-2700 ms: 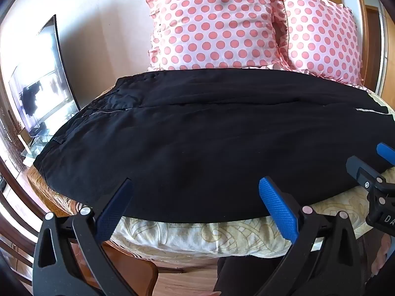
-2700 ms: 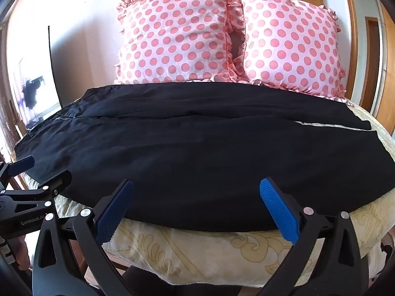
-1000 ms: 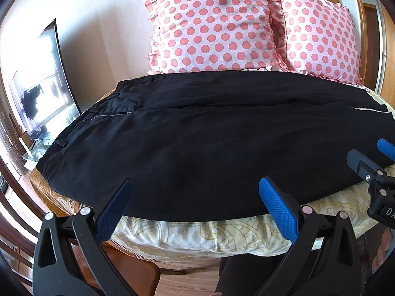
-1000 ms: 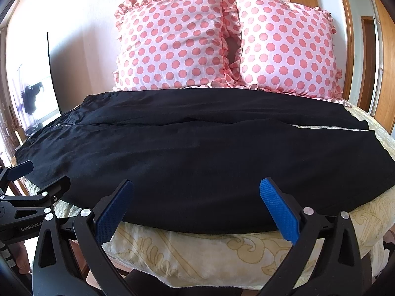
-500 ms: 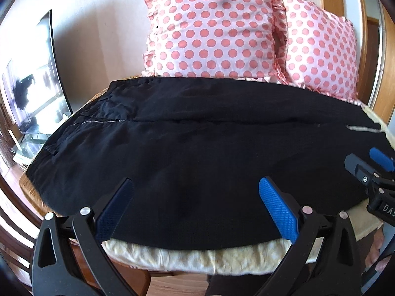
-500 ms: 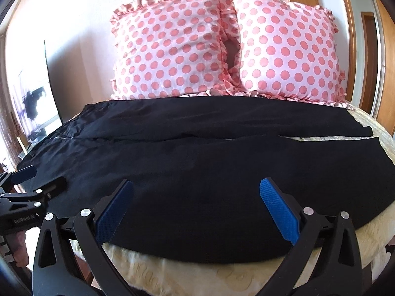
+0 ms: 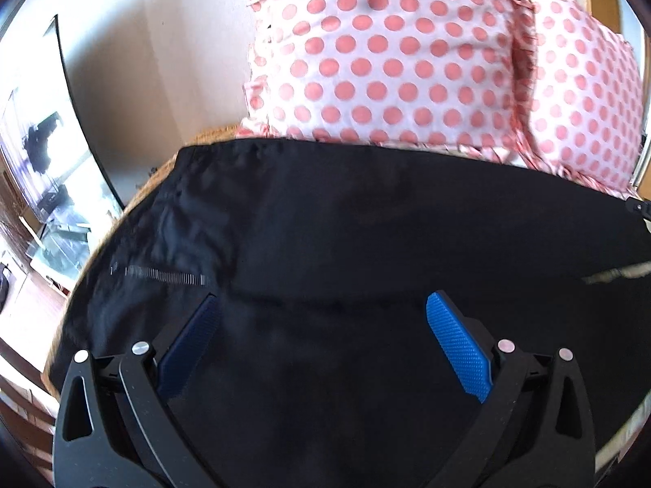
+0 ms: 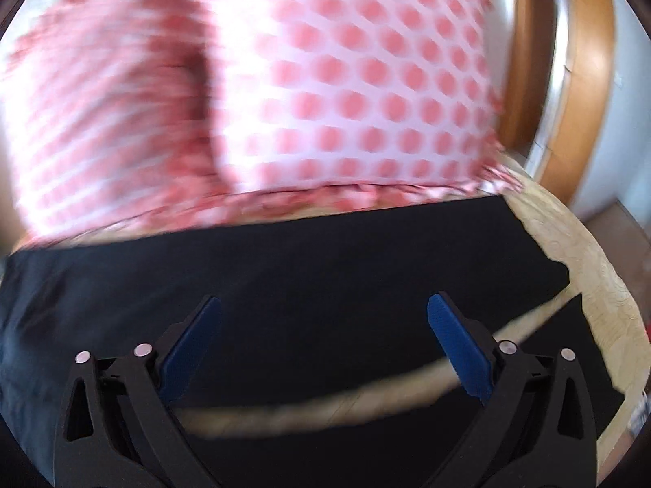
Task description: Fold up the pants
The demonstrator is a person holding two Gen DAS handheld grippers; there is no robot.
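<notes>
Black pants lie spread flat across the bed, waist to the left with the zipper showing, legs running right. My left gripper is open and empty, low over the crotch area near the zipper. My right gripper is open and empty over the far leg of the pants, near the cuff end; a pale strip of bedspread shows between the two legs. The right wrist view is blurred by motion.
Two pink polka-dot pillows stand against the wall behind the pants. The cream bedspread edge curves at the right. A TV stands at the left, a wooden door frame at the right.
Both grippers have moved forward from the near bed edge to over the pants. The left one now sits by the zipper, the right one over the legs near the cuffs. Both stay open.
</notes>
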